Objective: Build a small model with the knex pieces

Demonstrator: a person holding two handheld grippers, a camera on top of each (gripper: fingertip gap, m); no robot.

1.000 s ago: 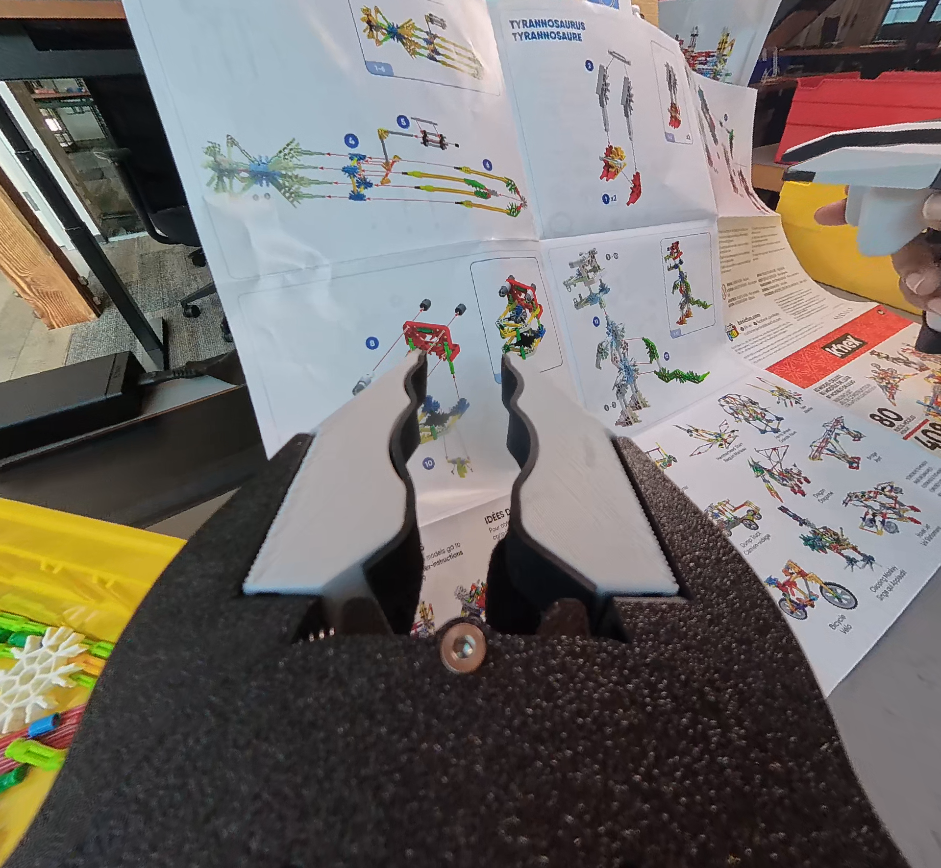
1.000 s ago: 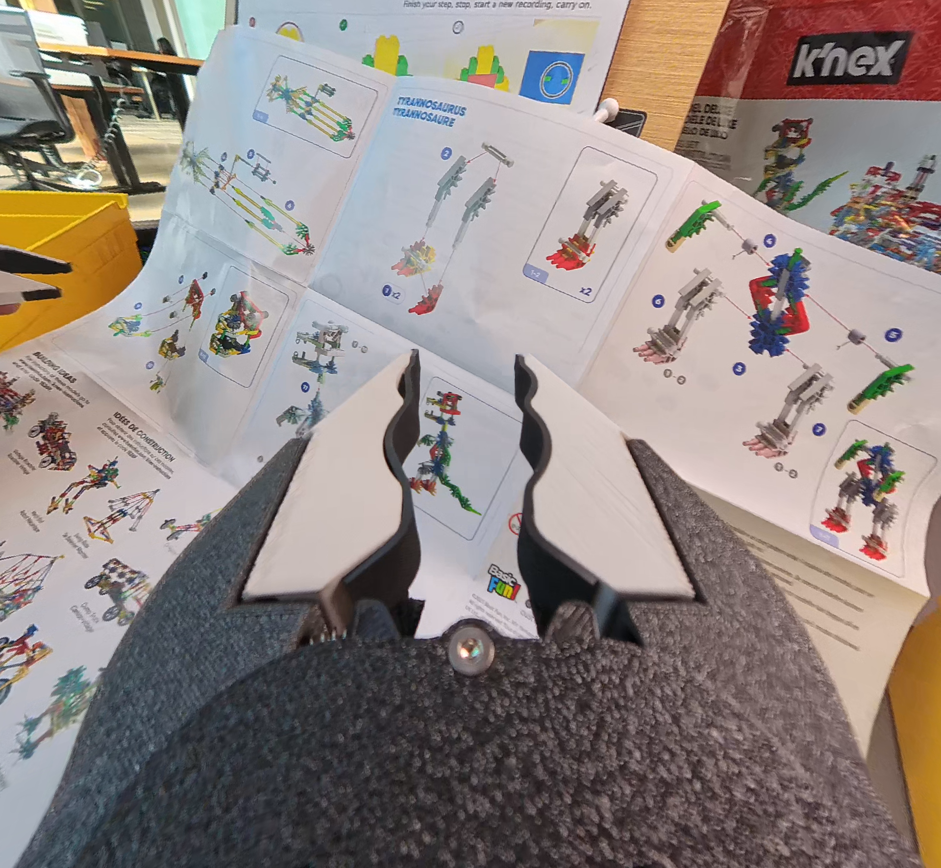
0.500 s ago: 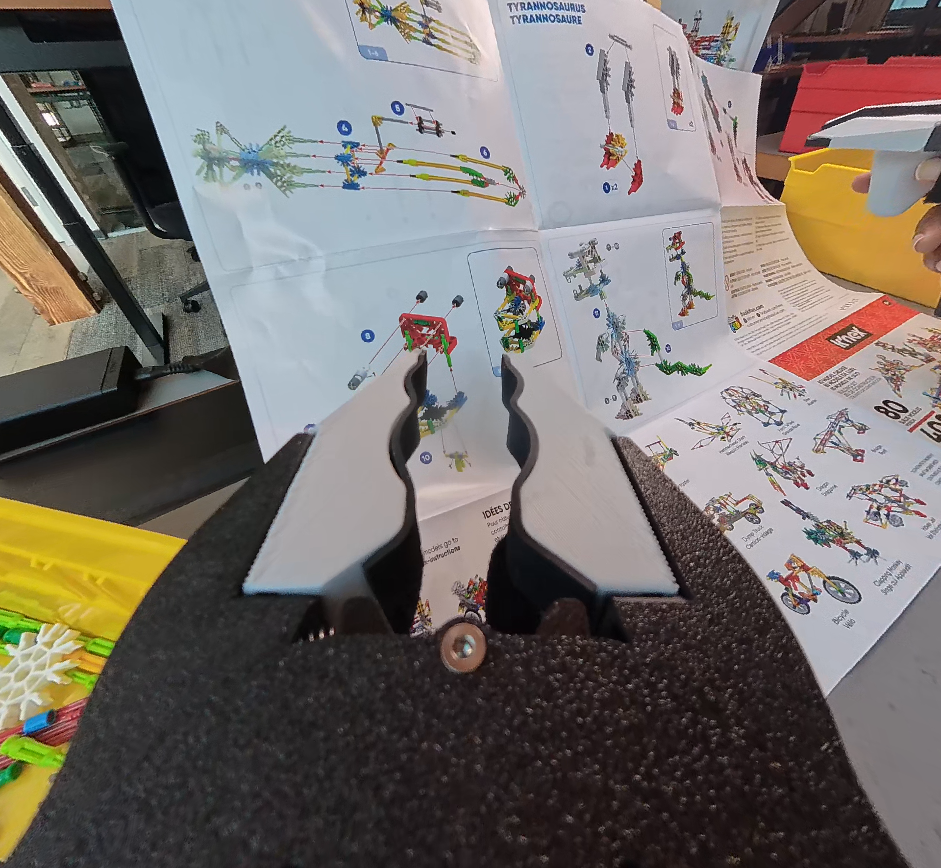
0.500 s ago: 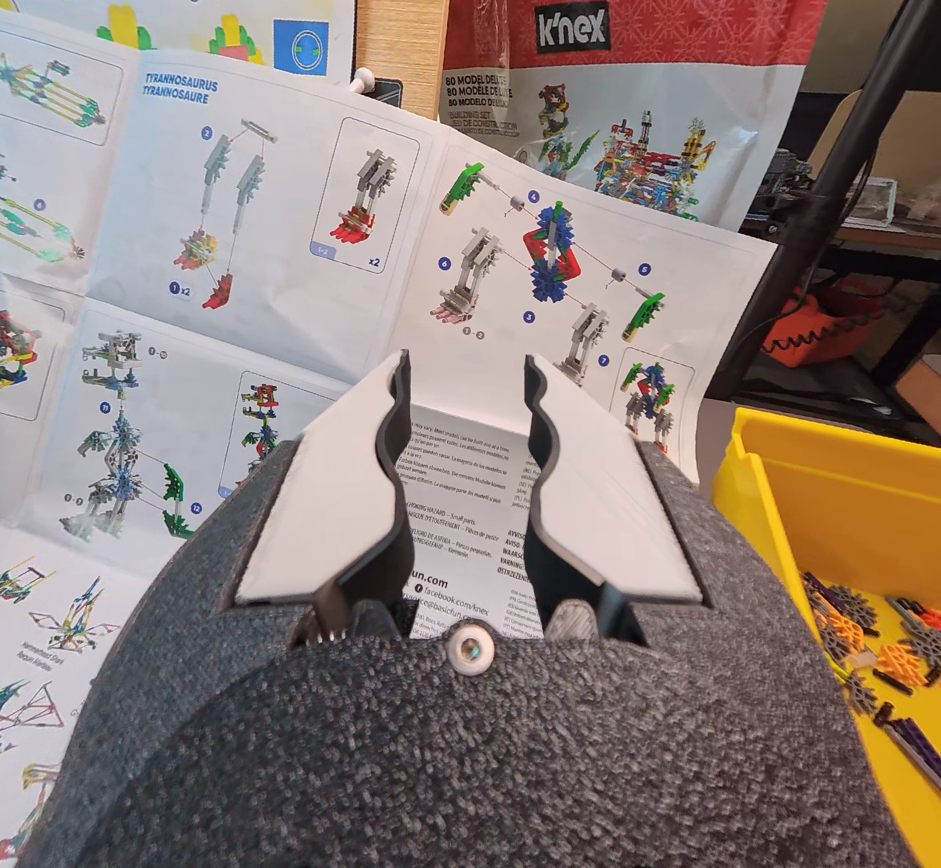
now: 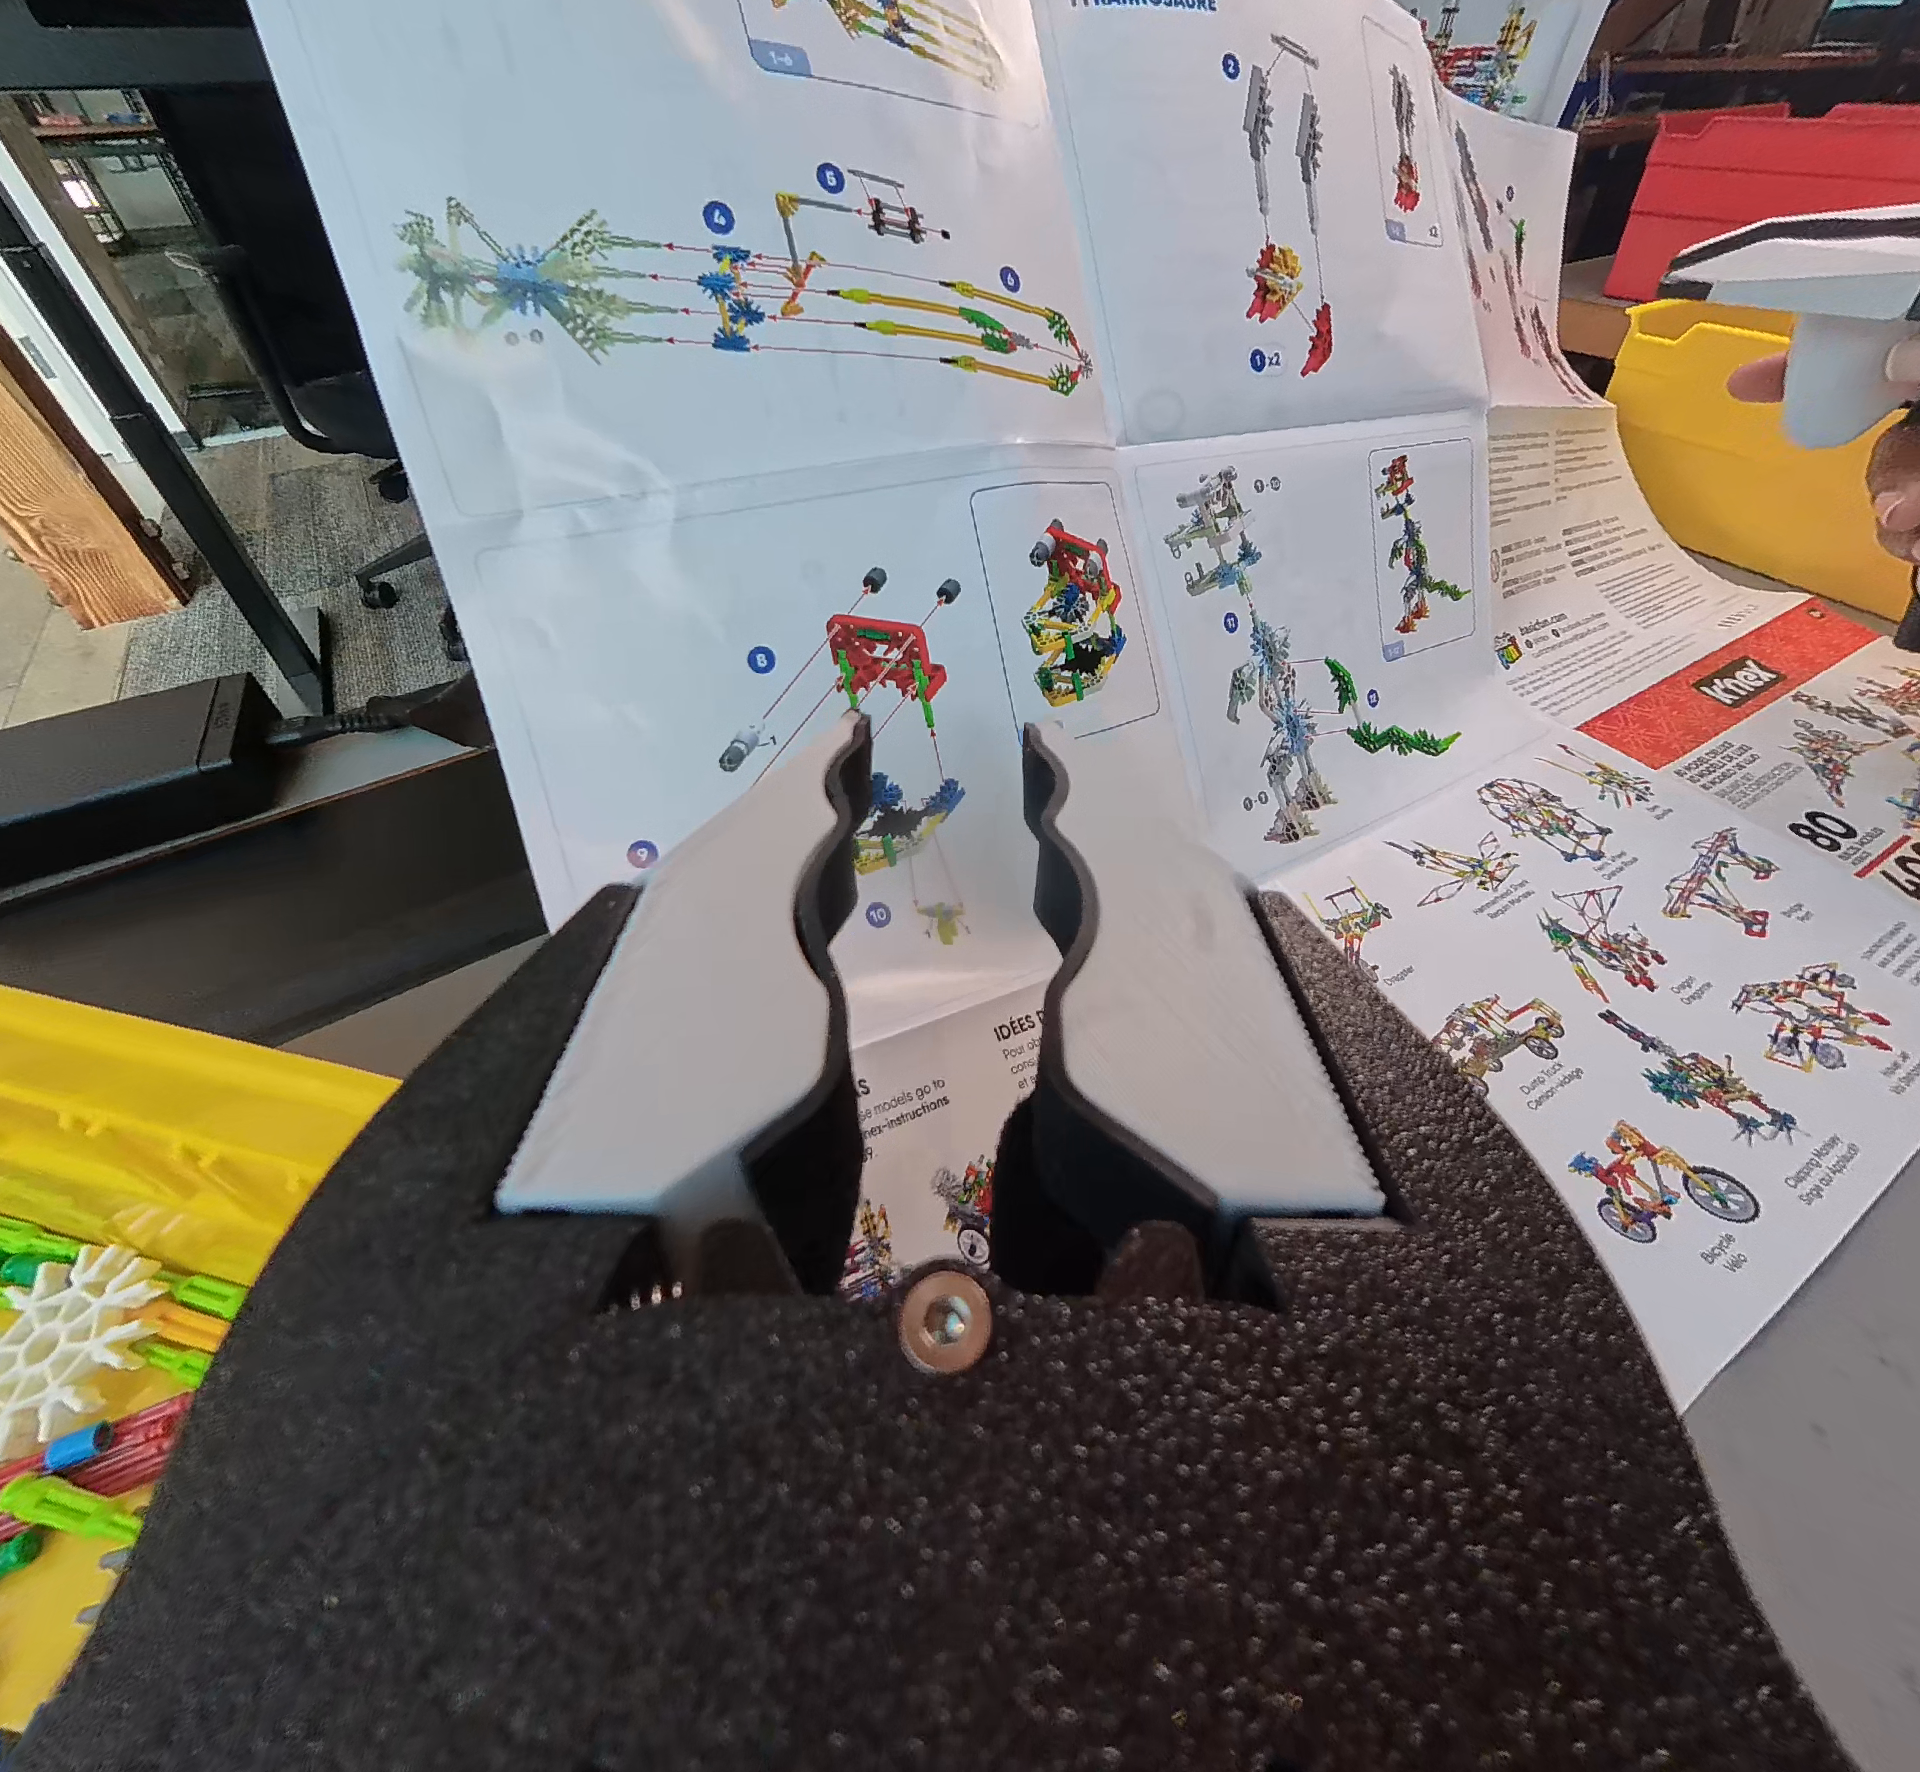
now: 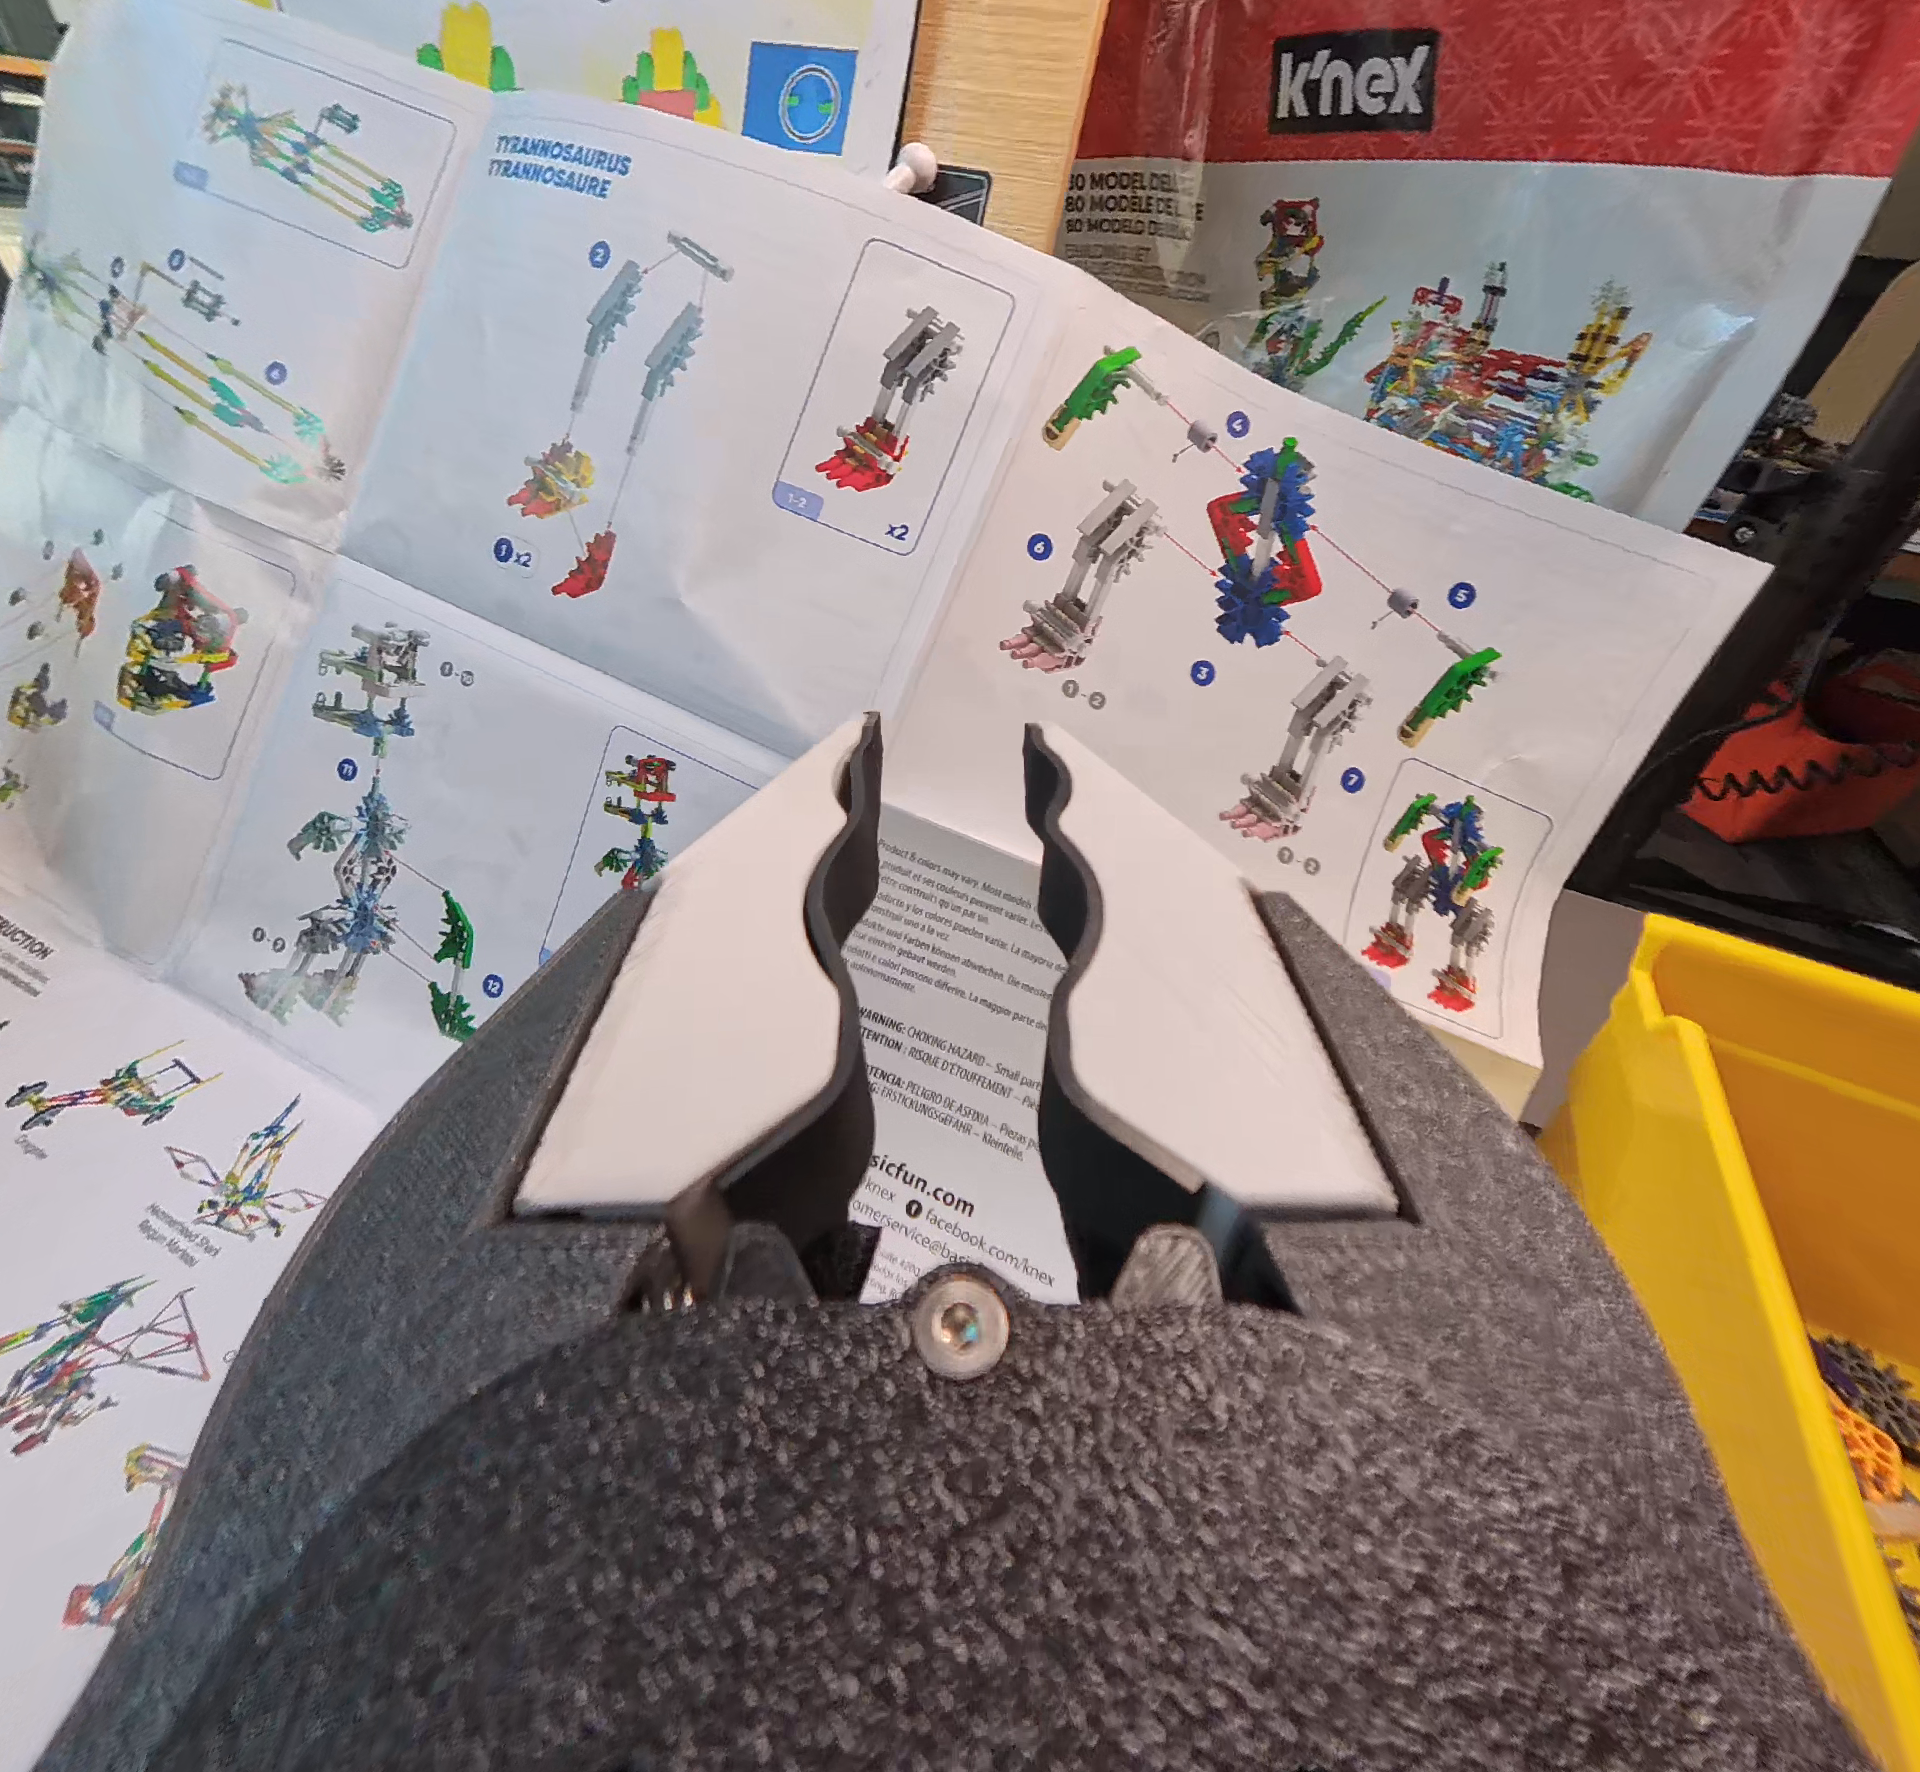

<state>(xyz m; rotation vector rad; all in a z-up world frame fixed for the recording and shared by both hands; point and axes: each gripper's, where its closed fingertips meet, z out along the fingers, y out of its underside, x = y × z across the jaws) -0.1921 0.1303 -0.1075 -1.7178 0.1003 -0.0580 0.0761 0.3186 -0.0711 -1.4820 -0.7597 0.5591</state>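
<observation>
The left gripper (image 5: 945, 735) is seen with its jaws parted and nothing held between them; it is pointed at a large unfolded instruction sheet (image 5: 644, 434) that is propped upright and curves down onto the table; a yellow bin (image 5: 156, 1140) of coloured building pieces is seen at eight o'clock, with a white snowflake-shaped connector (image 5: 62, 1338) lying in it; the right gripper (image 5: 1808, 278) is glimpsed at two o'clock, gripped by a hand (image 5: 1896, 496). In the right wrist view the right gripper (image 6: 951, 735) is likewise parted and empty, faced toward the same sheet (image 6: 727, 434); a red and white toy-set package (image 6: 1475, 195) is stood behind at one o'clock; a second yellow bin (image 6: 1704, 1234) is seen at four o'clock; nothing is touched by either gripper.
</observation>
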